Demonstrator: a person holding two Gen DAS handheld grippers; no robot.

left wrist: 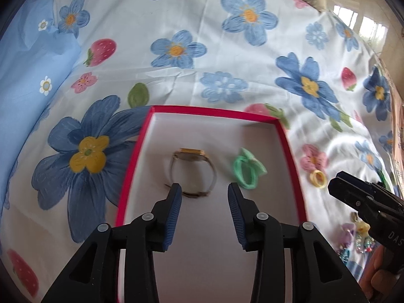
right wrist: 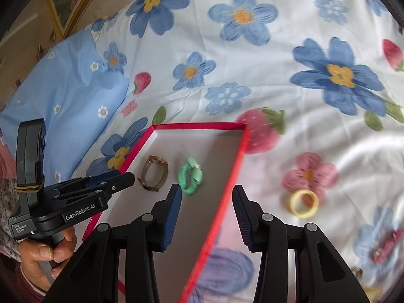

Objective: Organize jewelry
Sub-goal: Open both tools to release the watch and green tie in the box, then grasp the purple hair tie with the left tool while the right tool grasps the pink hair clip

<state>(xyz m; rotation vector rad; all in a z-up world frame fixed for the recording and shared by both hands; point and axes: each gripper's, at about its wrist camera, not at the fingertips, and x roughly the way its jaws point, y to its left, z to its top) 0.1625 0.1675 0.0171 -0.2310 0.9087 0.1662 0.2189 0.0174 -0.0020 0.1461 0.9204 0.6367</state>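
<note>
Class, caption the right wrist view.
Open right gripper above red-rimmed box holding gold watch and green hair tie.

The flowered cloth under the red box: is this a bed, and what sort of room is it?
Probably a bedroom. The sheet lies soft and creased like a bedspread, a blue pillow sits beside it, and a framed picture hangs behind.

Left gripper (left wrist: 204,192) empty above red box (left wrist: 137,149); blurred, perhaps a watch (left wrist: 193,170) inside

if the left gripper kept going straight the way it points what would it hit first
Most likely the watch lying in the red box: it sits just beyond the open left gripper, slightly toward its left finger. Depth is unclear, so it might touch the box floor first.
</note>
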